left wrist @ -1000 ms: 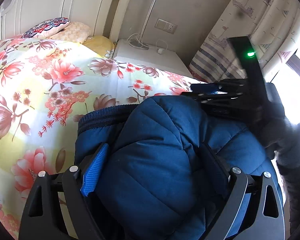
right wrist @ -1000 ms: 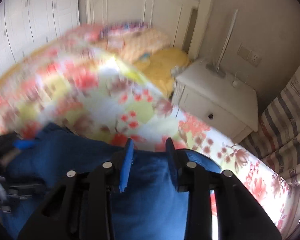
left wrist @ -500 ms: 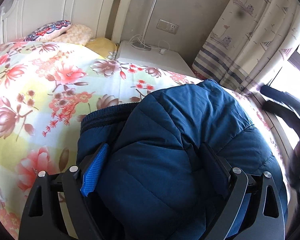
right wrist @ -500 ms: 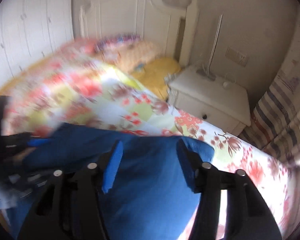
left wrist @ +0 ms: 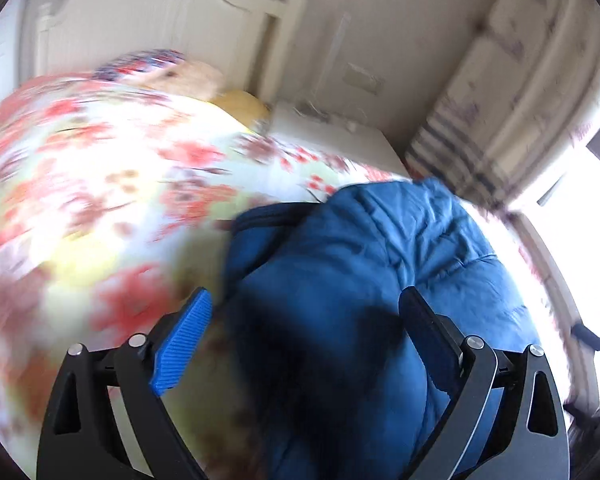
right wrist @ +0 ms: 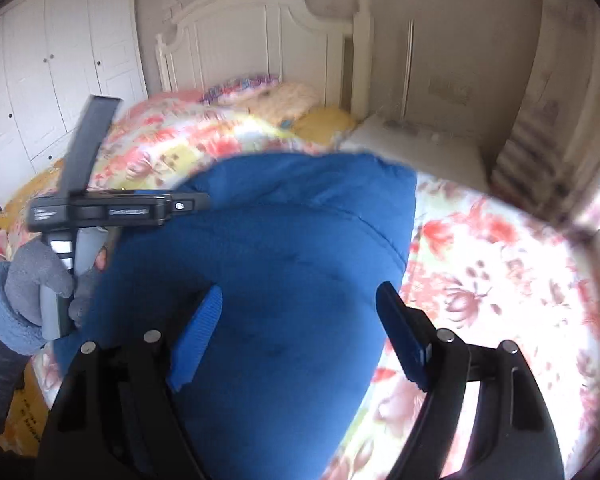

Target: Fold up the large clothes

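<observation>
We saw the blue padded jacket (right wrist: pixel 284 264) lying bunched on the bed, on top of the flowered quilt (right wrist: pixel 500 264), towards the side of the bed nearest the window and the striped curtain (left wrist: pixel 460 148).

The right hand-held gripper (right wrist: pixel 300 334) hung over the jacket with its jaws opening. The blue fabric showed between the two fingers, but the pads stood clear of it on both sides and pressed on nothing.

The left hand-held gripper (left wrist: pixel 304 330) also had its jaws spread wide. Its blue-ribbed left pad (left wrist: pixel 182 344) stood over the quilt beside the jacket's edge, apart from the cloth, while the right finger lay against or just above the padding; the blur kept us from telling which. It did not pinch the jacket.

In the right wrist view we saw a gloved hand (right wrist: pixel 40 280) holding the left device by its handle, just beside the jacket. Behind the bed stood a white headboard (right wrist: pixel 260 40), pillows (right wrist: pixel 260 92), and a white nightstand (right wrist: pixel 420 148).
</observation>
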`<act>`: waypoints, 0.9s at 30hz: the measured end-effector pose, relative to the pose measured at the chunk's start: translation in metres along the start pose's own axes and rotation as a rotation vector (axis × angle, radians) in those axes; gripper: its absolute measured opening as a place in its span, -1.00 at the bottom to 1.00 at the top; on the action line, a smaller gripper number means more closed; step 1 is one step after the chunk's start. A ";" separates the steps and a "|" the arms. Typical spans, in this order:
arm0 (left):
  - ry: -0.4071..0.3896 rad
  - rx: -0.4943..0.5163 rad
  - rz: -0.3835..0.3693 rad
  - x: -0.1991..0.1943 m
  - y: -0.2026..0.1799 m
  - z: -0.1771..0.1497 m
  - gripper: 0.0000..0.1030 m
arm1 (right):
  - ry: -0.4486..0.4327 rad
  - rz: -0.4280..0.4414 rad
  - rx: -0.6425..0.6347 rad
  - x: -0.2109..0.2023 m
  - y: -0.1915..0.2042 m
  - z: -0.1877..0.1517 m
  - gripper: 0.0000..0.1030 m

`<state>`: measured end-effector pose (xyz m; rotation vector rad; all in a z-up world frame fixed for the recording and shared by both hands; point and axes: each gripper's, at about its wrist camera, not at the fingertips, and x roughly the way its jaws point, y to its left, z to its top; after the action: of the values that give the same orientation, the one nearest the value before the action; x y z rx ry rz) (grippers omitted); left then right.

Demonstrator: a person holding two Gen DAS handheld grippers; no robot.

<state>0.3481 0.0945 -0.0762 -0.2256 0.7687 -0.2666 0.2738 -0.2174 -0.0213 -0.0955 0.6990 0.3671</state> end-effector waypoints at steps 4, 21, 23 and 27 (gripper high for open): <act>-0.027 -0.058 -0.024 -0.044 0.022 -0.034 0.84 | -0.068 -0.086 -0.245 -0.029 0.067 -0.045 0.77; 0.326 -0.397 -0.496 0.013 0.056 -0.072 0.90 | -0.053 0.408 0.469 -0.033 -0.074 -0.074 0.95; 0.341 -0.388 -0.506 0.016 0.055 -0.069 0.90 | 0.069 0.436 0.542 -0.009 -0.093 -0.080 0.95; 0.380 -0.327 -0.485 0.025 0.045 -0.064 0.91 | 0.205 0.573 0.684 0.031 -0.106 -0.095 0.95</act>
<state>0.3266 0.1225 -0.1503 -0.6879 1.1297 -0.6561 0.2763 -0.3270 -0.1177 0.7392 1.0199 0.6497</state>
